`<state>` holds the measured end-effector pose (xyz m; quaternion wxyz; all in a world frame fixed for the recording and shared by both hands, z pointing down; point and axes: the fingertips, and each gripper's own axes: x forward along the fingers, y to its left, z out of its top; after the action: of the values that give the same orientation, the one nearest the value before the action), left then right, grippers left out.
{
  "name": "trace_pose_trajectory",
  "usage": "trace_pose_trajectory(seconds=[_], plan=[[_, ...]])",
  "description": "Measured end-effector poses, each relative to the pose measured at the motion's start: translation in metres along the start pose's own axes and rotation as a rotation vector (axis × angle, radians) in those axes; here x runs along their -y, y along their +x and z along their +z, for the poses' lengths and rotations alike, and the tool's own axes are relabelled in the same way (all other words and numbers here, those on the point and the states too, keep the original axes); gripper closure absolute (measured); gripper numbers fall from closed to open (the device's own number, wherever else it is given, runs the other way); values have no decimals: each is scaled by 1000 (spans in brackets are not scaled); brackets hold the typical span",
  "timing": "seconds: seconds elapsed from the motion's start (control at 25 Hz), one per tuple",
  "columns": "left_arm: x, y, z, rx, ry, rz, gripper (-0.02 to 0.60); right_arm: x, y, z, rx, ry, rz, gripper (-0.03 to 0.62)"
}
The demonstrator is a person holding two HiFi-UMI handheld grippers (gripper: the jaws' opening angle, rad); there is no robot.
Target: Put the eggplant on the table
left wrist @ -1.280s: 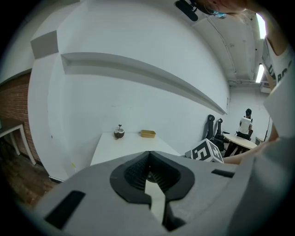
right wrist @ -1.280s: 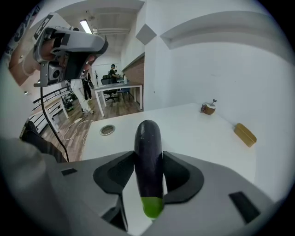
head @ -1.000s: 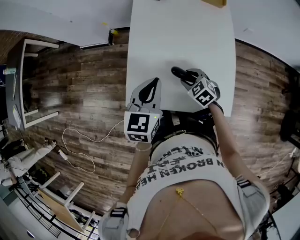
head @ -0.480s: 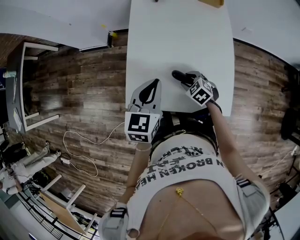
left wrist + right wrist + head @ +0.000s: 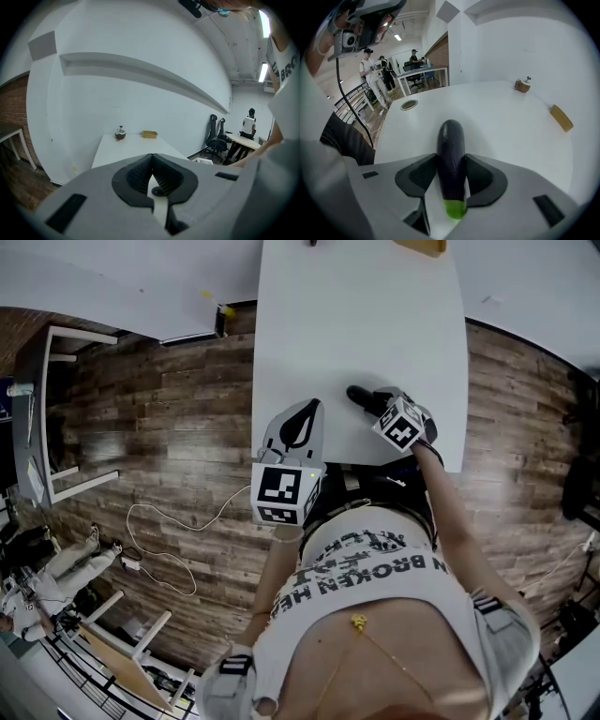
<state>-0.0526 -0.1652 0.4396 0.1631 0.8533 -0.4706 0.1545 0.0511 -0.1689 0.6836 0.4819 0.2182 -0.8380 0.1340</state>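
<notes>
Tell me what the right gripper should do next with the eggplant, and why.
Probably ease the right gripper down until the eggplant rests on the table. Its jaws clamp the eggplant's middle, with the dark tip pointing out over bare white tabletop, and contact with the surface can't be confirmed. Opening now might drop it.

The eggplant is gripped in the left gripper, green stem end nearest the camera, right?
Wrong gripper: the right gripper holds the eggplant, as the right gripper view shows, green stem end nearest the camera. The left gripper is shut, empty.
</notes>
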Motion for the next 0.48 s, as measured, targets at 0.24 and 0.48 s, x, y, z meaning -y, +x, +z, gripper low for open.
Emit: trace_pose_trajectory(seconds=[0.24, 0.48], plan=[[0, 1, 1, -2, 0, 3, 577, 3, 0, -1, 9, 15, 4, 402], [-4, 0, 1, -1, 0, 2, 577, 2, 3, 2, 2, 10, 5, 404]])
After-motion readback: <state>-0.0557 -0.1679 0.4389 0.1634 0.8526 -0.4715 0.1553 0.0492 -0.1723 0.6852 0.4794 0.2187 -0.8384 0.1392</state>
